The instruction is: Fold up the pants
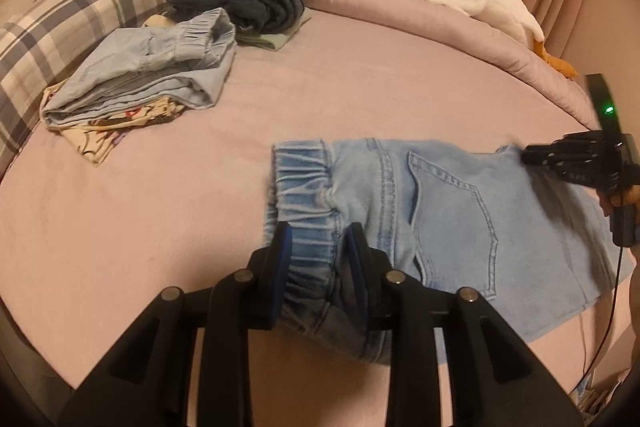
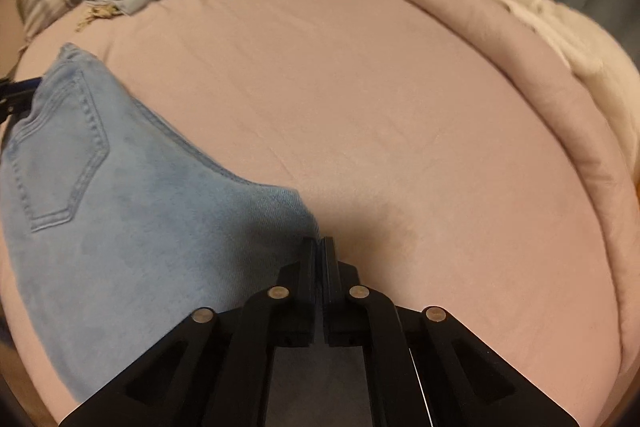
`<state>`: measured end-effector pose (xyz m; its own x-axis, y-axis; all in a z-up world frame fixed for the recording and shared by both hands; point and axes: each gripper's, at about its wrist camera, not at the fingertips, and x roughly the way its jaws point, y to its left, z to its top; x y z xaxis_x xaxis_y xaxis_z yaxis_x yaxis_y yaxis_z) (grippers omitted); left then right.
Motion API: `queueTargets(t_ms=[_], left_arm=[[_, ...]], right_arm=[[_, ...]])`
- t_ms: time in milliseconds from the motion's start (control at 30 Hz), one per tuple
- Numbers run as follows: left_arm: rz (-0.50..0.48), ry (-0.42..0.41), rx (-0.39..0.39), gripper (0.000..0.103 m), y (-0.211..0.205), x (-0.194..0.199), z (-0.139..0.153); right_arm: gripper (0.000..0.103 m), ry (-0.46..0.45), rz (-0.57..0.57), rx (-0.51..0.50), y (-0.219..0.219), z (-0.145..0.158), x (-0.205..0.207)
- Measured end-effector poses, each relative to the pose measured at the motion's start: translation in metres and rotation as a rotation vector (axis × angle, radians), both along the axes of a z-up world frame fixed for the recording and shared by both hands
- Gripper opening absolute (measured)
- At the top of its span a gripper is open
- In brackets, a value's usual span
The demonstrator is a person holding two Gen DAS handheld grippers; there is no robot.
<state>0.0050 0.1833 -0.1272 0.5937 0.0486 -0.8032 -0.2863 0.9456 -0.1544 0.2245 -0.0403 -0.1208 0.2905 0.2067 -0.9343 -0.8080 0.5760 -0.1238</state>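
Left wrist view: soft light-blue denim pants (image 1: 440, 211) are spread on the pink bed (image 1: 160, 227), their gathered elastic waistband pinched by the left gripper (image 1: 318, 247); the right gripper (image 2: 319, 247) is pressed together at the fabric's edge

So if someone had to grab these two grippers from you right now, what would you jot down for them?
Left gripper: closed on the elastic waistband of the light blue jeans; fabric is bunched between its blue pads.
Right gripper: jaws shut at the far edge of the jeans; whether it pinches denim or nothing, I cannot tell.
The jeans lie on the pink bedsheet, back pocket up, already folded narrow.
Done: other folded clothes are stacked near the plaid pillow.
Left: check the right grip, fold these jeans across, add them to the stack.
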Motion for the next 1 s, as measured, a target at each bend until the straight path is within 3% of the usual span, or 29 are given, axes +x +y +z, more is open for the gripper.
queueTargets(t_ms=[67, 133, 200, 367, 500, 567, 633, 700, 733, 800, 933, 1000], left_arm=[[0.019, -0.003, -0.002, 0.033, 0.004, -0.007, 0.004], [0.041, -0.020, 0.024, 0.030, 0.006, -0.015, 0.013], [0.048, -0.038, 0.039, 0.030, 0.004, -0.020, 0.020], [-0.076, -0.089, 0.032, 0.030, -0.036, -0.013, 0.032], [-0.277, -0.075, 0.048, 0.030, -0.094, 0.000, 0.022], [-0.373, -0.038, 0.038, 0.030, -0.120, 0.005, 0.007], [-0.437, 0.058, 0.019, 0.030, -0.137, 0.009, -0.016], [-0.476, 0.092, 0.045, 0.030, -0.148, 0.004, -0.027], [-0.503, 0.069, 0.074, 0.030, -0.154, -0.003, -0.025], [-0.531, 0.069, 0.050, 0.031, -0.154, -0.007, -0.020], [-0.507, 0.065, 0.012, 0.031, -0.145, -0.009, -0.013], [-0.495, 0.047, -0.004, 0.031, -0.146, -0.007, -0.008]], right_arm=[[0.004, -0.004, -0.059, 0.038, -0.006, 0.006, -0.001], [0.029, -0.027, -0.125, 0.093, -0.018, 0.021, -0.006], [0.042, -0.055, -0.193, 0.173, -0.034, 0.039, -0.015], [0.042, -0.041, -0.188, 0.256, -0.055, 0.050, -0.062], [0.042, -0.005, -0.126, 0.256, -0.048, 0.033, -0.110], [0.034, 0.006, -0.084, 0.237, -0.041, 0.023, -0.130], [0.031, 0.047, -0.069, 0.211, -0.035, 0.012, -0.144], [0.031, 0.066, -0.064, 0.208, -0.034, 0.006, -0.154], [0.031, 0.064, -0.062, 0.219, -0.036, 0.007, -0.160], [0.026, 0.105, -0.082, 0.256, -0.043, 0.012, -0.168], [0.026, 0.158, -0.137, 0.304, -0.065, 0.021, -0.172], [0.026, 0.167, -0.214, 0.392, -0.083, 0.029, -0.175]])
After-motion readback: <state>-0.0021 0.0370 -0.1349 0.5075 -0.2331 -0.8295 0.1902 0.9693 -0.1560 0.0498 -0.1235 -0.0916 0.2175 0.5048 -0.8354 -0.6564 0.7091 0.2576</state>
